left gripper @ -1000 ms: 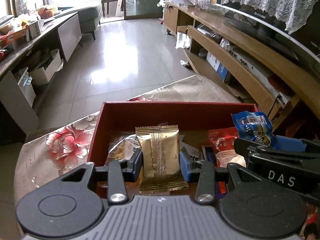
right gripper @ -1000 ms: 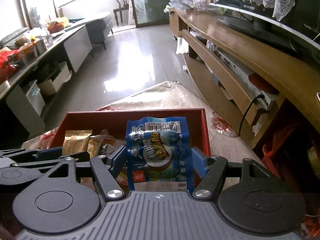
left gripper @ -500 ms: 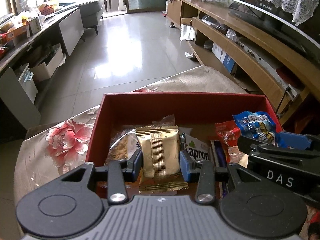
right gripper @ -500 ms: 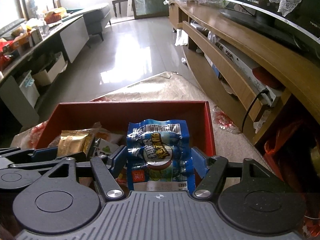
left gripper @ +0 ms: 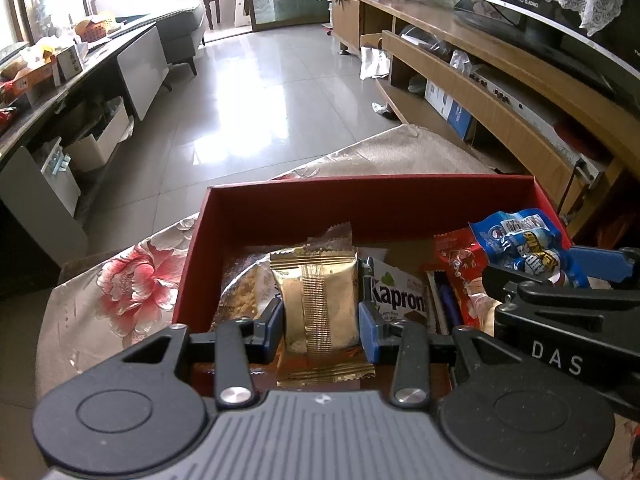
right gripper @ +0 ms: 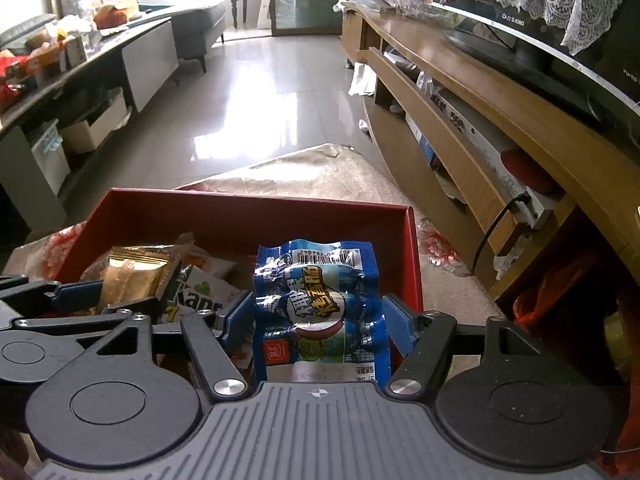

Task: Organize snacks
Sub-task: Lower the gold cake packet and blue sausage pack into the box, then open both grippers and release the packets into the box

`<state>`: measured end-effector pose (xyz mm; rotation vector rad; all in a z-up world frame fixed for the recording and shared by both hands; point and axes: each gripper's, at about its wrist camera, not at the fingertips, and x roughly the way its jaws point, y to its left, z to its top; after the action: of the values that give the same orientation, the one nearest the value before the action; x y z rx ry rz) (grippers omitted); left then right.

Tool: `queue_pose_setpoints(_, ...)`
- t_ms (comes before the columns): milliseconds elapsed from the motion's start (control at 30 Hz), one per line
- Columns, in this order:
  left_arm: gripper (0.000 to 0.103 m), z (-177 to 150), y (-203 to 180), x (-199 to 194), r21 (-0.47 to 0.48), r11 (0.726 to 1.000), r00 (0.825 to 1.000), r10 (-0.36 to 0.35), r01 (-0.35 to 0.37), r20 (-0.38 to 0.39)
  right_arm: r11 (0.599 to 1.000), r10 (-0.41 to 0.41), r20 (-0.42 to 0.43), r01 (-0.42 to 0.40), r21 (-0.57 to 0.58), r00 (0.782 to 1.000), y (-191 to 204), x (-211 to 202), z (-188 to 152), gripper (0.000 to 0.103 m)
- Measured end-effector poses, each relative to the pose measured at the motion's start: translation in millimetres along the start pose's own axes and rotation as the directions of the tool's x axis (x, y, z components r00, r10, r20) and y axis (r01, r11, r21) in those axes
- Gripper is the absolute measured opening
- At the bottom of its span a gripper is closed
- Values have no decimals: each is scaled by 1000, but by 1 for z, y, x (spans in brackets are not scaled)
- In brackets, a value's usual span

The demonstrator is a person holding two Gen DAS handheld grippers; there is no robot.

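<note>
Two hand-held grippers hung side by side over an open red box (left gripper: 372,210) at mid-frame, each carrying one snack above it, probably so both could be dropped in together. The left gripper (left gripper: 320,318) had its jaws closed on a gold packet (left gripper: 318,300), held upright at the lower centre. The right gripper (right gripper: 318,322) had its jaws pressed on a blue pack (right gripper: 320,308), also upright (its barcode end pointing away), near the box's right wall. Inside the box lay other snacks, among them a white packet (left gripper: 398,300) and a red wrapper (left gripper: 458,258), so sorting looked well along. The box sat on a counter under a flowered cloth (left gripper: 128,280). Beyond stretched a glossy tiled floor (left gripper: 256,92), a long wooden TV stand (right gripper: 480,120) along the right, and a cluttered sideboard (left gripper: 60,92) at the upper left.
</note>
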<state>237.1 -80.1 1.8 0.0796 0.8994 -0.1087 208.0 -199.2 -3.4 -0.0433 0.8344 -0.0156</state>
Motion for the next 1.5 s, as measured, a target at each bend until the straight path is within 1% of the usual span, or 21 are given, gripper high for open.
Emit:
queue_pose_setpoints(233, 42, 0, -1, -1, 6, 1000, 1000, 2, -2, -6, 1000, -9, -1, 9, -14, 1000, 0, -1, -1, 76)
queue_pose_setpoints(433, 44, 3, 3, -2, -13, 1000, 1000, -11, 11, -11, 1000, -6, 1, 6, -6, 1000, -1, -2, -1, 76)
queue_pose_setpoints(600, 50, 4, 6, -9, -24, 999, 1000, -26, 26, 3, 1000, -3, 15, 3, -3, 1000, -4, -8, 0, 80)
queue_pose_setpoints(700, 51, 4, 6, -12, -30, 999, 999, -33, 33, 9, 1000, 1, 26, -1, 6, 1000, -7, -13, -1, 83)
queue_pose_setpoints(1200, 51, 3, 4, -16, -32, 999, 999, -33, 33, 9, 1000, 7, 19, -8, 24, 1000, -13, -15, -3, 83)
queue_pose_setpoints(1500, 58, 1, 11, -27, -42, 999, 999, -18, 19, 29, 1000, 15, 25, -16, 19, 1000, -9, -22, -7, 85)
